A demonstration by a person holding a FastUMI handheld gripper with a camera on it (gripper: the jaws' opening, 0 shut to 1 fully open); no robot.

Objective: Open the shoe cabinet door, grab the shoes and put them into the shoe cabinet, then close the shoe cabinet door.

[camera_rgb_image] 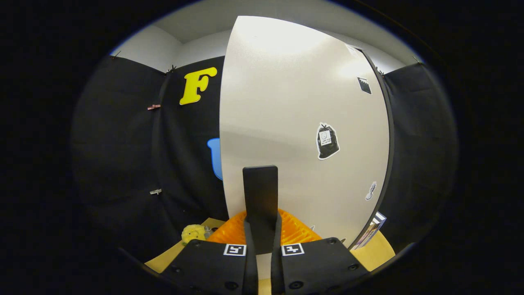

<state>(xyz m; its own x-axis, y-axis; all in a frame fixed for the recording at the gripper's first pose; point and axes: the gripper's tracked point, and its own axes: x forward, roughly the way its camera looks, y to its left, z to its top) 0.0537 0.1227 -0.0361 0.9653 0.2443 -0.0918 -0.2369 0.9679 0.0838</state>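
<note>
With the gripper (260,213) fingers pressed together into one narrow upright blade and nothing between them, this reads as a push pose: the tips sit close against the big white flat-panel shoe cabinet door (303,123), contact itself not resolvable

Progress, judged: door face is toward the fingers and its free edge runs down beside the black booth cloth, so either the opening has not begun or the final close is in hand; I can't tell which from this. No handle can be made out

Shoes: can't spot them. An orange ribbed plastic basket-like thing (294,231) sits just beyond the fingers at the door's foot, on the tan wooden table top (374,254)

Room: a small yellow fuzzy toy (193,232) sits beside the basket, near the door's free edge; a slim upright printed card (370,231) stands near the door's far edge. Low clutter is tight on both sides; higher up the panel is bare apart from a few stickers (327,141)
</note>
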